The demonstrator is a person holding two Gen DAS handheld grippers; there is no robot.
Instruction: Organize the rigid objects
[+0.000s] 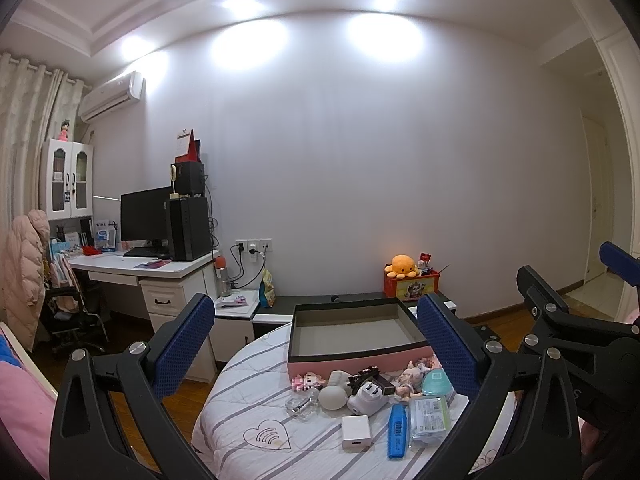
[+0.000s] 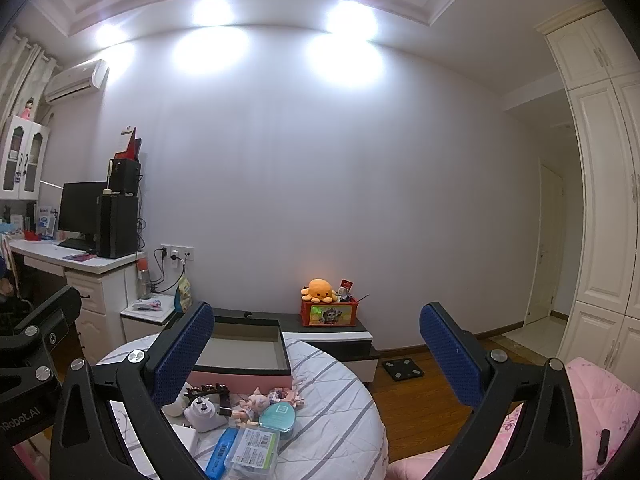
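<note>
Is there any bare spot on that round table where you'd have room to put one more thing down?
Yes. The pink box is empty inside. The striped cloth lies bare left of the clear bottle, around the heart print. In the right wrist view, the table's right side past the teal case is bare too. The strip just in front of the box is crowded with small things.

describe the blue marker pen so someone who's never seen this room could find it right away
Find the round table with the striped cloth and the pink box. In the clutter before the box, the blue marker lies between a white charger block and a green-labelled packet, the only long, solid-blue item.
</note>
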